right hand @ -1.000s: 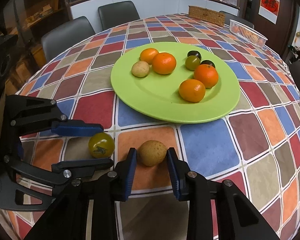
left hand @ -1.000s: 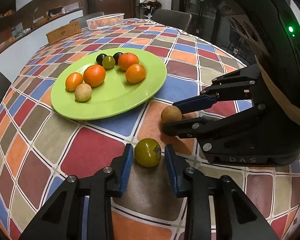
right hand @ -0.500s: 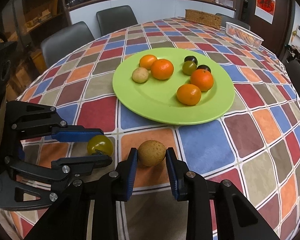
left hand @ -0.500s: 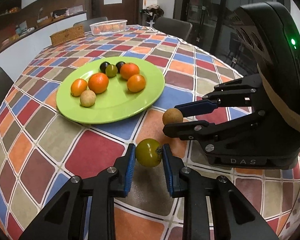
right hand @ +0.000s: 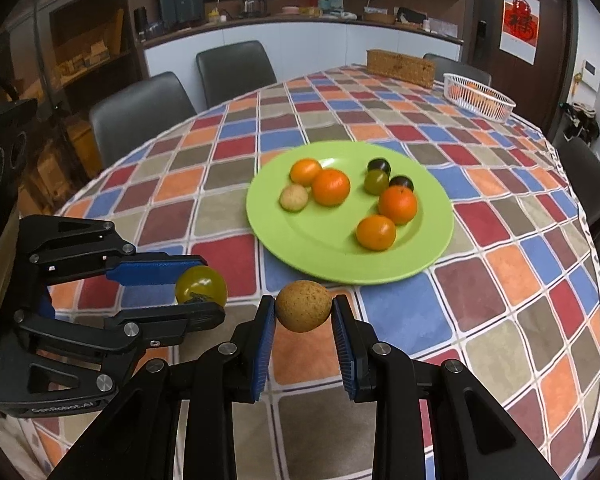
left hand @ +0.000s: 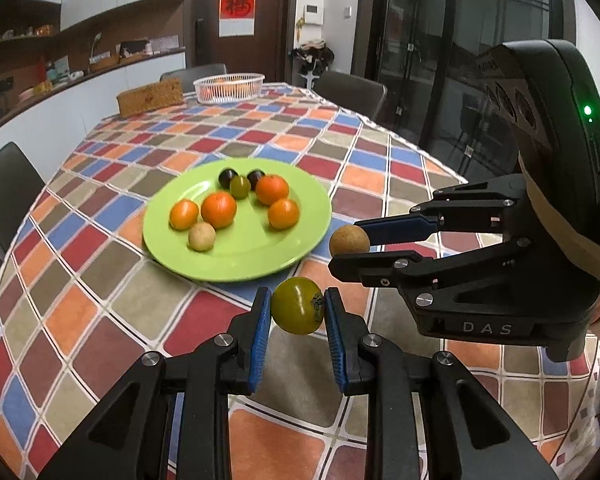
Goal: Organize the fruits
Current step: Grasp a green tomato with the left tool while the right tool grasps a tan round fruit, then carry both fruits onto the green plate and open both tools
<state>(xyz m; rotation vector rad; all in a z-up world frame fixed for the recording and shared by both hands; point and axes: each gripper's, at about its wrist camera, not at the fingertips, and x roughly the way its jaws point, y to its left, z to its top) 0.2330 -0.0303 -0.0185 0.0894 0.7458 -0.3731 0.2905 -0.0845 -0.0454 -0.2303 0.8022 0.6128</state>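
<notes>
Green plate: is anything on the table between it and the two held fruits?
Nothing visible. Only bare tablecloth lies between the green tomato, the brown fruit and the green plate; its near half is free.

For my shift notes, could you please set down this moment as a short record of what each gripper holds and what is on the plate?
left gripper: shut on the round green tomato, held off the table
right gripper: shut on the round speckled brown fruit, also lifted
round lime-green plate: four oranges, one pale brown fruit, one green fruit, two dark round fruits
checked multicolour tablecloth: beneath the plate
white mesh basket: far table edge, beside a woven brown box
</notes>
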